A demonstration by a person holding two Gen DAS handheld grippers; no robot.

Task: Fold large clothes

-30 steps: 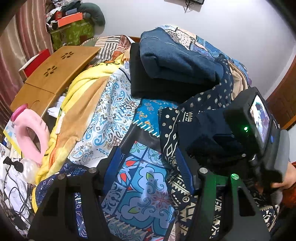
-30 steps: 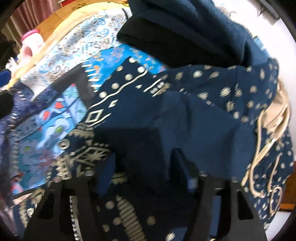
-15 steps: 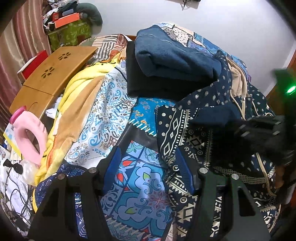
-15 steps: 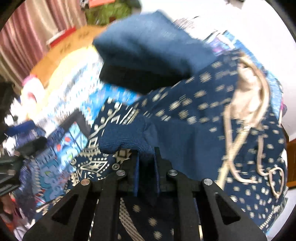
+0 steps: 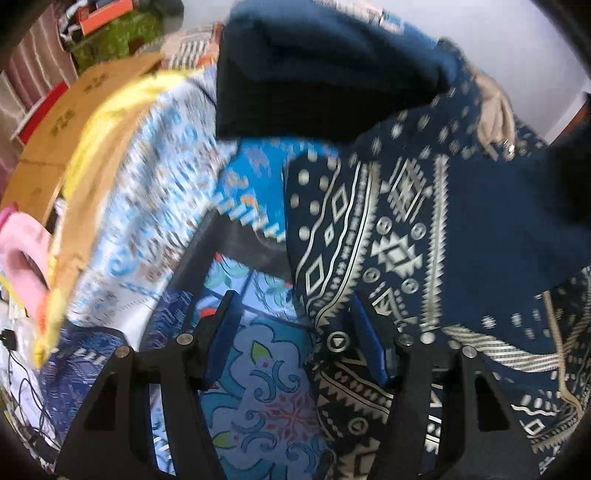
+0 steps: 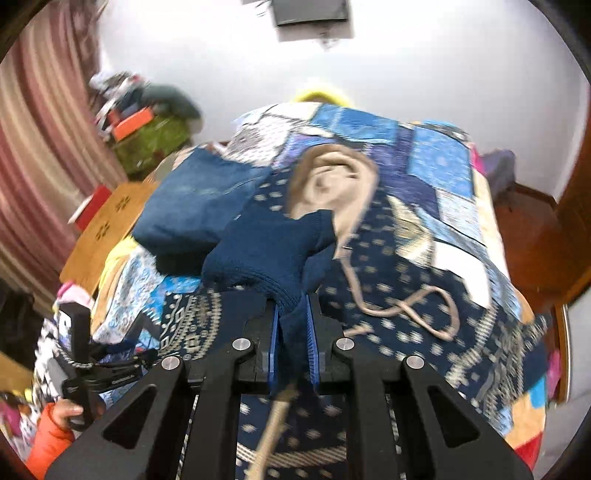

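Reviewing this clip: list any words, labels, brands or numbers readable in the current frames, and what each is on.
No text can be read with confidence.
Small pale lettering on the handle of the left tool, seen from the right wrist view: too small and blurred to read.
Orange box on the far shelf: any print is blurred.
Patterned navy garment: geometric motifs only, no letters.
Dark unit high on the wall: no marking visible.

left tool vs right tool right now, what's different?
The left tool is open, its blue pads spread with nothing between them, over the patchwork bedspread; the right tool is shut on the plain navy cuff of the patterned navy hoodie. Left grips nothing; right lifts fabric. Both share black frames and blue pads.
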